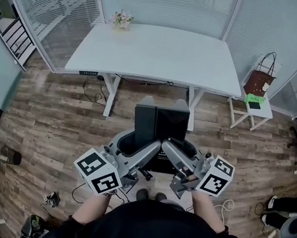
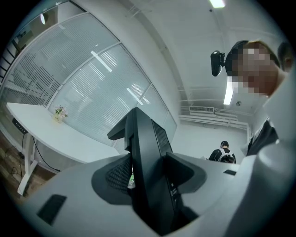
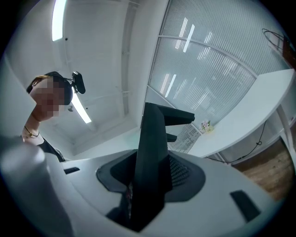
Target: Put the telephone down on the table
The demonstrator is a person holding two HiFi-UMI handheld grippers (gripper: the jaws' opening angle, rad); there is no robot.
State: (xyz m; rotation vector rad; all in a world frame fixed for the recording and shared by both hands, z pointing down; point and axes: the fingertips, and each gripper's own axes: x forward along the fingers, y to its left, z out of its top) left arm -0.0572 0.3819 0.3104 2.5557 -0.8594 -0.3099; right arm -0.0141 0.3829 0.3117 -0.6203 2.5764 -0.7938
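The black telephone hangs in the air over the wooden floor, a short way in front of the white table. My left gripper is shut on its left side and my right gripper on its right side. Seen from the left gripper view, the telephone stands edge-on between the grey jaws, pressed against the dark pads. The right gripper view shows the same: the telephone is clamped upright between the jaws. Its lower part is hidden by the jaws.
A small pot of flowers stands at the table's far edge. To the table's right is a white stool with a brown bag on it. Cables lie under the table. Glass walls with blinds close off the back.
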